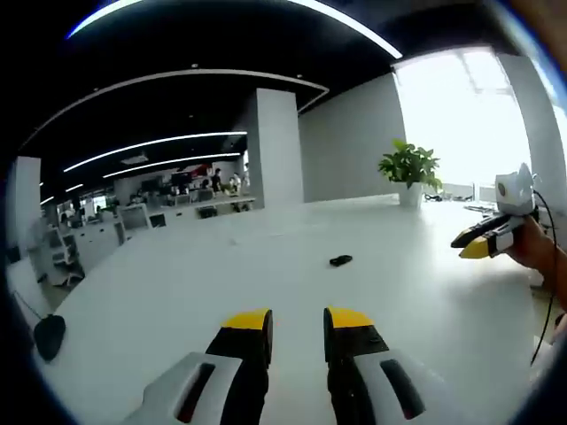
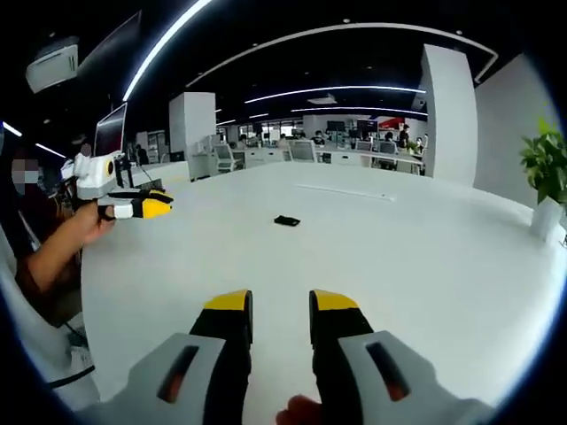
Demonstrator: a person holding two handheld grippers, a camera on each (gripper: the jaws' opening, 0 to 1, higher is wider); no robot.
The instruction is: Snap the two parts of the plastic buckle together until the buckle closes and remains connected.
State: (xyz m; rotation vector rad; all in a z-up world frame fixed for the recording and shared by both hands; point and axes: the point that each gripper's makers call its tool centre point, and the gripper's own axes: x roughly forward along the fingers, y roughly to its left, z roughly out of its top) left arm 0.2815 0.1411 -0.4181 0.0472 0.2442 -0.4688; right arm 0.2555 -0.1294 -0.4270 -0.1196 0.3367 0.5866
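Observation:
A small black plastic buckle (image 1: 340,260) lies flat on the white table, well ahead of both grippers; it also shows as a dark piece (image 2: 286,220) in the right gripper view. My left gripper (image 1: 297,320) hovers over the table with its yellow-tipped jaws apart and nothing between them. My right gripper (image 2: 281,303) stands open and empty too. Each gripper enters the other's view: the right gripper (image 1: 485,241) at the far right edge, the left gripper (image 2: 142,207) at the left, held by a hand. I cannot tell whether the buckle's two parts are joined.
The white table (image 2: 416,266) is wide and bare around the buckle. A potted plant (image 1: 409,168) stands at its far edge near a bright window. A dark round object (image 1: 49,335) sits at the table's left edge. Desks, monitors and people fill the office behind.

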